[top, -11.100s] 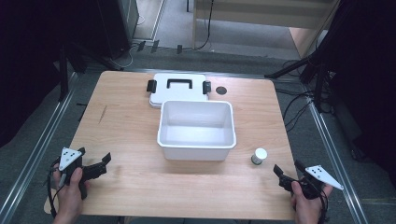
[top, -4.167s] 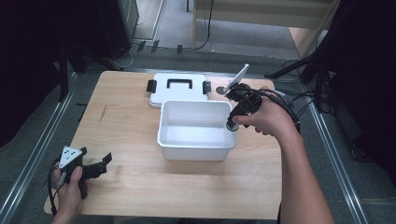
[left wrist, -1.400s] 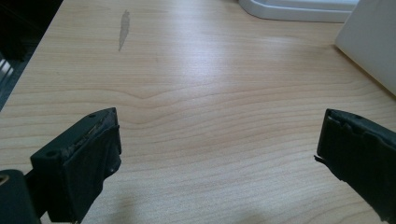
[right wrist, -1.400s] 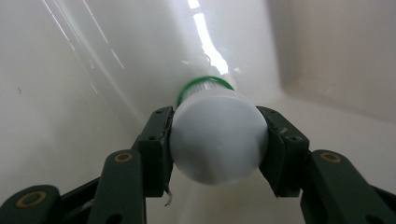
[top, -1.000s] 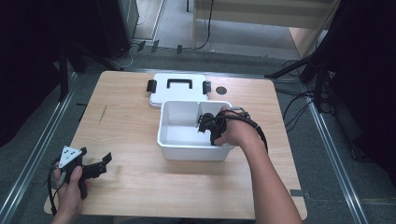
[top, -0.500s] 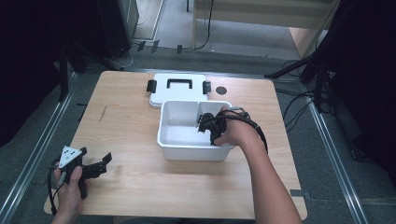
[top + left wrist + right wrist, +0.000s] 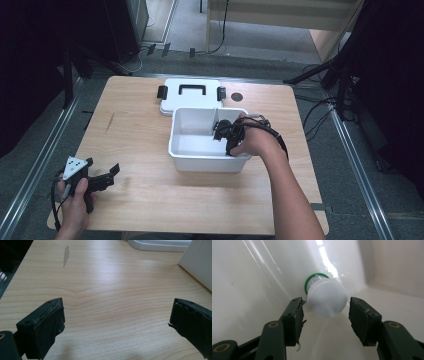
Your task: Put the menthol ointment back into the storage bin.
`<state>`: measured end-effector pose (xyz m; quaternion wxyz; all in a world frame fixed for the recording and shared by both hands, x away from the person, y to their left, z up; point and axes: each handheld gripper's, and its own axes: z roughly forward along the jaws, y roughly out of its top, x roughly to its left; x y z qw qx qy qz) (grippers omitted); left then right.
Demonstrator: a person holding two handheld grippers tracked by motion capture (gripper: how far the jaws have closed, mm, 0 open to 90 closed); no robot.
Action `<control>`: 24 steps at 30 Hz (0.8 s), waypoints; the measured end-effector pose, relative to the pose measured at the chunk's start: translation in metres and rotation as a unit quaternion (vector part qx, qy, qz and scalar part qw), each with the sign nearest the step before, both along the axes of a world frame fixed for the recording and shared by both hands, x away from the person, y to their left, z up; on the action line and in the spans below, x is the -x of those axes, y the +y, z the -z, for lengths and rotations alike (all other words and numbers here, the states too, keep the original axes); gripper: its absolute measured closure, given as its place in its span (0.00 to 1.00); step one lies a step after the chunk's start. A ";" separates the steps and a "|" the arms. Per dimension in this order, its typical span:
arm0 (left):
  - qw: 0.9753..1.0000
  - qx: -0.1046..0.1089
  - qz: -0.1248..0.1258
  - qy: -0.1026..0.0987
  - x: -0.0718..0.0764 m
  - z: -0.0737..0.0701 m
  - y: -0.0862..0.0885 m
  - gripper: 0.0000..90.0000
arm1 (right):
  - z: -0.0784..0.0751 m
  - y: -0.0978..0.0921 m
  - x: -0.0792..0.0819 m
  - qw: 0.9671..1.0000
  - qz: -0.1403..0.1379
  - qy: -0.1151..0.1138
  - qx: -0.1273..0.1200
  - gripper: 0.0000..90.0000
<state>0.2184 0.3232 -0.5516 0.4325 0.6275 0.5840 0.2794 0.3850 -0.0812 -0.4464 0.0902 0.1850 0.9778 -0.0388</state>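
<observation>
R gripper [image 7: 325,315] sits low centre of the right gripper view, jaws parted w/ a small gap each side of a little bottle [image 7: 325,298]: white cap toward the camera, green ring behind it. Not clamped; can't tell if the left pad touches the cap. Bottle lies on its side on the bin floor, up against the bin wall, centre of frame. In the high view the R gripper [image 7: 225,132] is inside the white bin [image 7: 207,161], right half, centre of frame, w/ the hand over the bin's right rim.

L gripper [image 7: 102,179] is at lower left of the high view, held above the table [image 7: 150,200] near its front edge, well apart from the bin. Jaws spread wide, nothing between them but bare wood in the left gripper view [image 7: 117,322].

White lid [image 7: 190,97] w/ black handle and clips lies flat just behind the bin, upper centre. Small dark disc [image 7: 236,96] just right of the lid.
</observation>
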 end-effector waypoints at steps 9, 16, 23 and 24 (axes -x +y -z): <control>1.000 -0.001 -0.001 0.001 0.000 0.000 0.000 0.00 | -0.028 -0.008 0.004 0.998 0.015 -0.004 -0.063 0.40; 1.000 0.001 -0.001 -0.001 0.000 0.000 0.000 0.00 | -0.047 -0.014 0.009 0.996 0.031 -0.018 -0.085 0.24; 1.000 0.001 -0.001 -0.001 0.000 0.000 0.000 0.00 | -0.069 -0.031 0.014 0.989 0.070 -0.051 -0.118 0.15; 1.000 0.000 -0.001 -0.001 0.000 0.000 0.000 0.00 | -0.073 -0.033 0.015 0.988 0.073 -0.057 -0.122 0.15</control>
